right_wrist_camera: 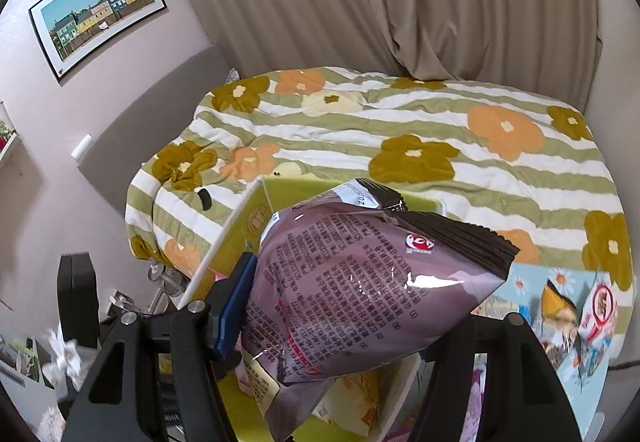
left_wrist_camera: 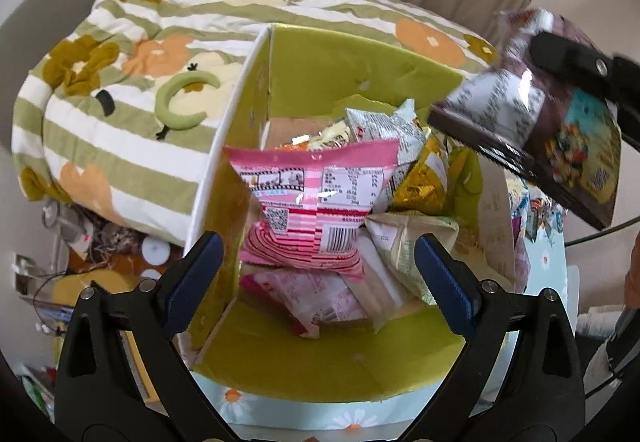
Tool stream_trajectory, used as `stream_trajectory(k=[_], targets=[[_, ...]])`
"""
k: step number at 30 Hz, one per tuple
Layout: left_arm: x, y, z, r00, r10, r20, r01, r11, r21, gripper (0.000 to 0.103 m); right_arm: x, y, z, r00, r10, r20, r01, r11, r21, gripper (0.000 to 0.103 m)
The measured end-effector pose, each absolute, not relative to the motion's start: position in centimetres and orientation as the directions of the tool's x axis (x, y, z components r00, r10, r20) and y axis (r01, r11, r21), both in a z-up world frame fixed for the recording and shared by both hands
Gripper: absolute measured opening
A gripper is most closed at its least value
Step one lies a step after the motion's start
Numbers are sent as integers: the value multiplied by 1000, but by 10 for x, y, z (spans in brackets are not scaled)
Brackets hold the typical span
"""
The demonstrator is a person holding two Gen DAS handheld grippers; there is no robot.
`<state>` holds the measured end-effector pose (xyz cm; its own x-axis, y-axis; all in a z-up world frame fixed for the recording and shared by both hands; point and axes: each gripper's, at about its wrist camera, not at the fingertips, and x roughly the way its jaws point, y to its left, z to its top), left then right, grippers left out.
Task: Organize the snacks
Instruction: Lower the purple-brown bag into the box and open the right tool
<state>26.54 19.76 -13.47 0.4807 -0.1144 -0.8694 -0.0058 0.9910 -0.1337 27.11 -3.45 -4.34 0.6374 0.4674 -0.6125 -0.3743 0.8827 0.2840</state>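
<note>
- We see the worktop (left_wrist_camera: 554,262), under a pale blue daisy-print cover.
- On it we note the green box (left_wrist_camera: 320,374), open-topped.
- Beside the box, loose snack packets (right_wrist_camera: 576,318).
- Behind, the bed (right_wrist_camera: 440,129) carries a striped floral quilt (left_wrist_camera: 132,145).

Ahead of me a bed (right_wrist_camera: 400,145) fills the room, spread with a green-and-white striped quilt (left_wrist_camera: 132,145) of orange and olive flowers. Behind the bed hang beige curtains (right_wrist_camera: 440,1) in long folds. Left of the bed runs a pale pinkish wall (right_wrist_camera: 80,113) bearing a framed picture of coloured houses (right_wrist_camera: 98,11). Below the bed's left edge lies floor clutter (left_wrist_camera: 80,242).
</note>
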Motion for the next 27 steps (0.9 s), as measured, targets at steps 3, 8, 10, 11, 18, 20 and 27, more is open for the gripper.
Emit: stream_trajectory(k=[3,8,10,11,18,20,27], targets=[[268,197,-132,487,-99,-868,-9,993,-118,96,285,-27,-40,621,492,-609,-392,869,303,61],[272,202,-133,486,-71,-871,-31,995,-99,96,310,-6,-47,579,520,-628,-416,851,321,63],[274,204,-135,480,-73,-874,-40,994,-105,96,319,1,-51,564,528,-634,-417,846,334,63],[274,206,-137,478,-71,-875,-45,993,-105,96,323,5,-55,553,539,-635,-417,839,349,66],[273,209,-145,466,-64,-882,-52,994,-99,96,322,12,-68,564,544,-622,-425,836,346,101],[272,209,-146,464,-70,-883,-51,993,-106,96,318,10,-68,575,541,-613,-436,837,330,101],[265,207,-143,469,-88,-879,-33,993,-117,96,306,3,-67,573,535,-621,-431,841,326,101]])
